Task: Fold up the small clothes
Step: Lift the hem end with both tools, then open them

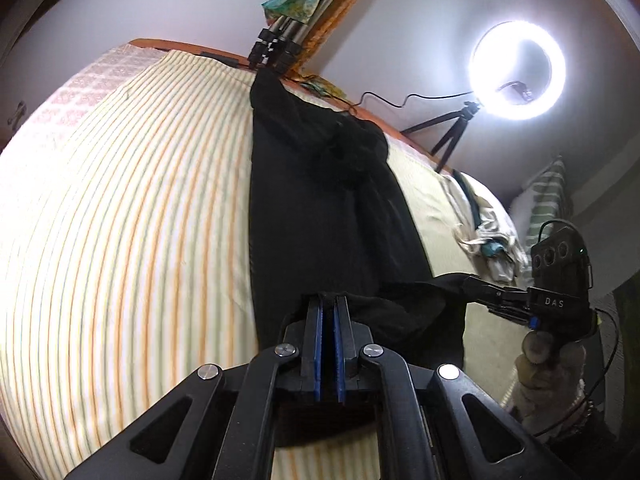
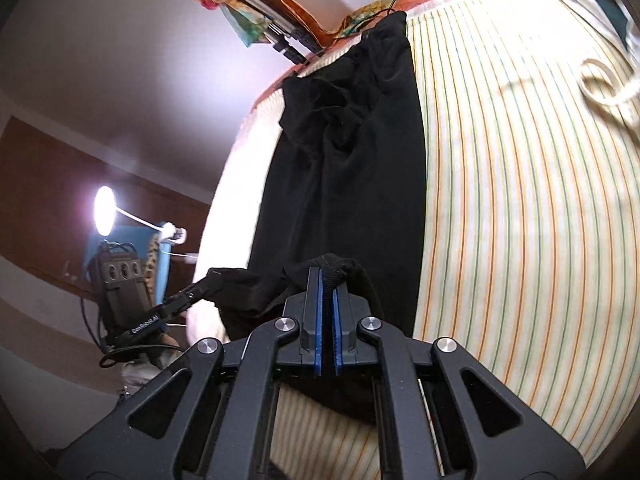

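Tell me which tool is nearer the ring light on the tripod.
Right. The right tool grips the black garment on the side toward the ring light; the left tool grips its other corner, farther away.

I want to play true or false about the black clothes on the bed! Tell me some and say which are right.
1. Both grippers pinch the black garment. True: the left gripper and the right gripper each clamp its near edge.
2. The bedsheet is plain blue. False: it is cream with thin stripes.
3. A ring light glows on a tripod. True.
4. The garment is folded into a small square. False: it lies stretched long across the bed.
5. The right gripper is wide open. False: it is shut on the cloth.
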Tool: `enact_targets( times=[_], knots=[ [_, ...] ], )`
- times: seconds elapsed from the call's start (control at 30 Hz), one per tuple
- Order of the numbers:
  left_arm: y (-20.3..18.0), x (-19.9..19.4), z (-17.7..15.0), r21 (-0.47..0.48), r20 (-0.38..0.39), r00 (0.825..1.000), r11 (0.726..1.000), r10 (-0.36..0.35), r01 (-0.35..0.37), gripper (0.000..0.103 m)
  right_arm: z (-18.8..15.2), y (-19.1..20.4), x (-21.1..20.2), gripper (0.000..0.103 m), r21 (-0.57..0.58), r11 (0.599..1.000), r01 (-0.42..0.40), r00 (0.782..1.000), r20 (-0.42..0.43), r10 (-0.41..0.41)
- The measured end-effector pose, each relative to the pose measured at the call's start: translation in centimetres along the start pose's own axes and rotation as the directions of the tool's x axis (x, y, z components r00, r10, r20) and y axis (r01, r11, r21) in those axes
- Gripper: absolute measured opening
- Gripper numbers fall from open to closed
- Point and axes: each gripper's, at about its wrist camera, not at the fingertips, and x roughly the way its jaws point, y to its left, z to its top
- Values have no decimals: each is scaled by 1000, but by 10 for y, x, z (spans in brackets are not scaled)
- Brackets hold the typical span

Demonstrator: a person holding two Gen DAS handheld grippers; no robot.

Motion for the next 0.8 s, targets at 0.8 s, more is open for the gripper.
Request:
enact_targets(
  times=[0.8],
  knots=[
    [-22,18,-33,268,-117,990,962,77,-43,26,-33,21,24,22,-217,975,41,993,-100,-64]
  ],
)
